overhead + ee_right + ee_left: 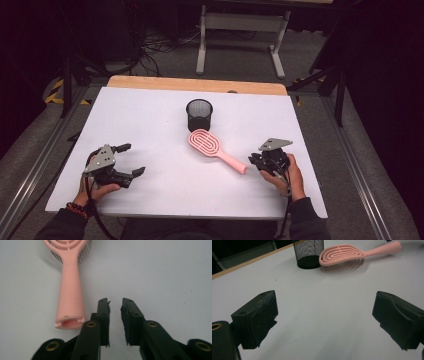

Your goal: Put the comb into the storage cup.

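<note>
A pink hairbrush (pixel 216 148) lies bristles down in the middle of the white table top (pixel 145 115), its handle end pointing toward my right gripper (pixel 252 160). Just behind the brush head stands a black mesh cup (pixel 199 115), upright. My right gripper (pixel 115 302) rests just right of the handle end (pixel 70 323), its jaws nearly together with a narrow gap and nothing between them. At the front left, my left gripper (pixel 132 160) stands wide open over bare table. The left gripper view shows its jaws (pixel 324 315) far apart, with the brush (pixel 342 255) and the cup (pixel 308 252) beyond them.
A wooden strip (pixel 195 84) borders the table's far edge. Beyond it stand a grey metal frame (pixel 242 22) and cables on the floor. Metal rails run along both sides of the table.
</note>
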Available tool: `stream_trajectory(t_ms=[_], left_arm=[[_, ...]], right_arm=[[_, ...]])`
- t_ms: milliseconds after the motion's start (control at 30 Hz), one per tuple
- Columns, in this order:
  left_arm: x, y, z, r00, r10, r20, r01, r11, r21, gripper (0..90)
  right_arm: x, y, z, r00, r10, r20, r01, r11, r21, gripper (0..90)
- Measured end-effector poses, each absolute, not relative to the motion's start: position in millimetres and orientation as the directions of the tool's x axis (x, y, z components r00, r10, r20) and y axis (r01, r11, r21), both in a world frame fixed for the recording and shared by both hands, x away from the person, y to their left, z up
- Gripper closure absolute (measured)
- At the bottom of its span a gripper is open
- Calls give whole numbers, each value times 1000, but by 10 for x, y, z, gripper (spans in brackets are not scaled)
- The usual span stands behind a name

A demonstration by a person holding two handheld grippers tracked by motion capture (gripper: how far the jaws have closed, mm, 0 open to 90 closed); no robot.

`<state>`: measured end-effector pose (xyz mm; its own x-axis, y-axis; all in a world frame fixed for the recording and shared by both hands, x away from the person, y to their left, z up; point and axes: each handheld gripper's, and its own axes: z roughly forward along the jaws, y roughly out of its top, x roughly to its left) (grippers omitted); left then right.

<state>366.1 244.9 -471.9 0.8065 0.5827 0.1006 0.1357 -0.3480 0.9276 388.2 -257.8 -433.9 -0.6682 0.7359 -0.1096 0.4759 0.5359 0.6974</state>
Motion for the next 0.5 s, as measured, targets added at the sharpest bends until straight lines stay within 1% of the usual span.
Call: stream_trajectory(t_ms=[33,67,100,133,167,267,433,467,500], left_arm=[[3662,2447,-4718,807,582,101,136,-349,927,69],[3662,2448,-4718,807,581,101,135,-349,927,69],[3661,2450,-4716,807,582,102,133,-348,928,69],[3663,2454,-4714,807,582,101,133,-345,929,69],[3663,2454,-4714,807,582,101,133,-345,929,69],[3659,2459,-4711,806,583,101,131,-342,931,69],[3656,2450,-4711,808,579,103,127,-343,931,64],[3656,2450,-4711,808,579,103,127,-343,931,64],[3658,2450,-4714,809,579,102,129,-344,930,63]], right_arm=[[3886,-2570,-4313,-671,734,-107,477,537,696,657],[3899,-2548,-4264,-670,736,-97,484,533,694,579],[3917,-2519,-4223,-677,730,-95,481,536,693,531],[3926,-2500,-4206,-685,722,-97,476,545,690,501],[3926,-2500,-4206,-685,722,-97,476,545,690,501],[3989,-2365,-4142,-711,694,-113,471,588,657,347],[4113,-2070,-4105,-744,651,-152,459,662,592,197],[4113,-2070,-4105,-744,651,-152,459,662,592,197],[4167,-1964,-4117,-756,633,-170,457,695,555,189]])
